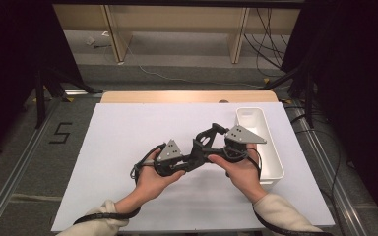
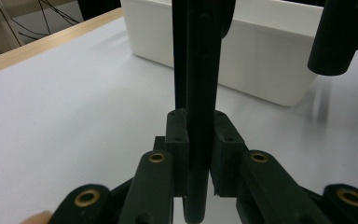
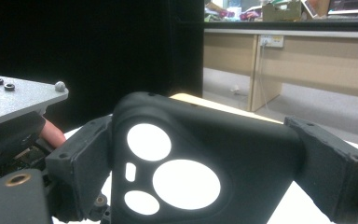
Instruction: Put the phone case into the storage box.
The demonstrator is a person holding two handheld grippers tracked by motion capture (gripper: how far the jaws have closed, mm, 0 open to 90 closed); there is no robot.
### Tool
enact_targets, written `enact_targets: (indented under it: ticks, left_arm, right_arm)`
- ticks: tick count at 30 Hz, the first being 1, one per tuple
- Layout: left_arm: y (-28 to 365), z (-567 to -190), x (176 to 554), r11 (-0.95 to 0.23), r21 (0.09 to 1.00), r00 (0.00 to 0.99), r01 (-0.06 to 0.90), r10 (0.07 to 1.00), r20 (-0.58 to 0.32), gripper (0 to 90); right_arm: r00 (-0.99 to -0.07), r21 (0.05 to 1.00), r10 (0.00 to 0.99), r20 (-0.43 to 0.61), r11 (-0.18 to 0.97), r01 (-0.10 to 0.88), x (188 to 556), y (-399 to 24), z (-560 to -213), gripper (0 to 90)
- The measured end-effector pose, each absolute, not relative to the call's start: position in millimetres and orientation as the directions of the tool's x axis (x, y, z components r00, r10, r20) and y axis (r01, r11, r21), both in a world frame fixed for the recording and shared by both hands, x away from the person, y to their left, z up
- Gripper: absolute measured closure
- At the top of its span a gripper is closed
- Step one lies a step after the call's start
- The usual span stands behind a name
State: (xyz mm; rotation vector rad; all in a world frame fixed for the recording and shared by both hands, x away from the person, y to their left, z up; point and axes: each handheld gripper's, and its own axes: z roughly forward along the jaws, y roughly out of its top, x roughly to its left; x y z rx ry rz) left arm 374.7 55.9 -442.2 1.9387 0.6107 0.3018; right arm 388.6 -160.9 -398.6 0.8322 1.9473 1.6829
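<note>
A black phone case [image 1: 203, 142] hangs above the white table cover between both hand-held grippers. My left gripper [image 1: 193, 156] comes in from the left and is shut on the case's thin edge; in the left gripper view the case [image 2: 200, 93] stands edge-on between the pads of that gripper [image 2: 199, 140]. My right gripper [image 1: 215, 132] comes in from the right. In the right gripper view the case [image 3: 242, 154], with round camera cutouts, spans the wide gap of that gripper [image 3: 204, 168], and both pads [image 3: 81, 163] press on its sides.
A white rectangular bin [image 1: 275, 162] stands at the table's right side, close behind the right hand, and its wall [image 2: 261, 70] also faces the left gripper. The white cover [image 1: 128, 147] lies on a wooden table [image 1: 187, 96]. Cables trail from both grippers along the sleeves.
</note>
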Motion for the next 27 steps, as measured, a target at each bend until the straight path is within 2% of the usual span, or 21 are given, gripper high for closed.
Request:
enact_targets:
  ticks: [5,11,15,16,19,20,22,27]
  left_arm:
    - [55.4,-442.2,374.2,-0.339,0.900,0.843,0.276,0.535,-0.057,77.5]
    - [55.7,-441.2,373.7,-0.352,0.900,0.849,0.257,0.527,-0.036,65.5]
    - [56.7,-439.5,372.9,-0.363,0.900,0.852,0.242,0.523,-0.018,50.5]
    - [56.8,-438.5,372.4,-0.365,0.900,0.855,0.240,0.518,-0.019,50.5]
    - [57.3,-435.2,369.9,-0.382,0.892,0.857,0.240,0.516,-0.009,29.3]
    - [57.9,-434.5,369.0,-0.398,0.886,0.857,0.239,0.515,0.001,15.1]
    - [61.0,-433.7,367.3,-0.407,0.885,0.862,0.227,0.508,0.012,14.3]
    - [71.2,-431.3,366.2,-0.413,0.883,0.855,0.222,0.517,0.027,2.6]
  right_arm:
    - [-0.725,0.983,0.686,0.067,0.079,0.165,388.6,-160.5,-398.3,13.5]
    - [-0.731,0.985,0.678,0.077,0.064,0.163,388.1,-161.8,-394.8,14.0]
    - [-0.729,0.986,0.680,0.079,0.054,0.158,388.9,-163.3,-393.8,14.1]
    - [-0.728,0.985,0.680,0.082,0.056,0.164,389.0,-164.1,-393.5,14.1]
    - [-0.727,0.985,0.682,0.081,0.055,0.162,389.4,-165.4,-393.4,14.2]
    - [-0.727,0.986,0.682,0.079,0.055,0.158,389.9,-166.6,-393.0,14.2]
    - [-0.726,0.985,0.682,0.080,0.056,0.162,389.7,-167.2,-392.6,14.2]
    - [-0.723,0.985,0.686,0.081,0.053,0.161,390.2,-171.4,-391.5,14.3]
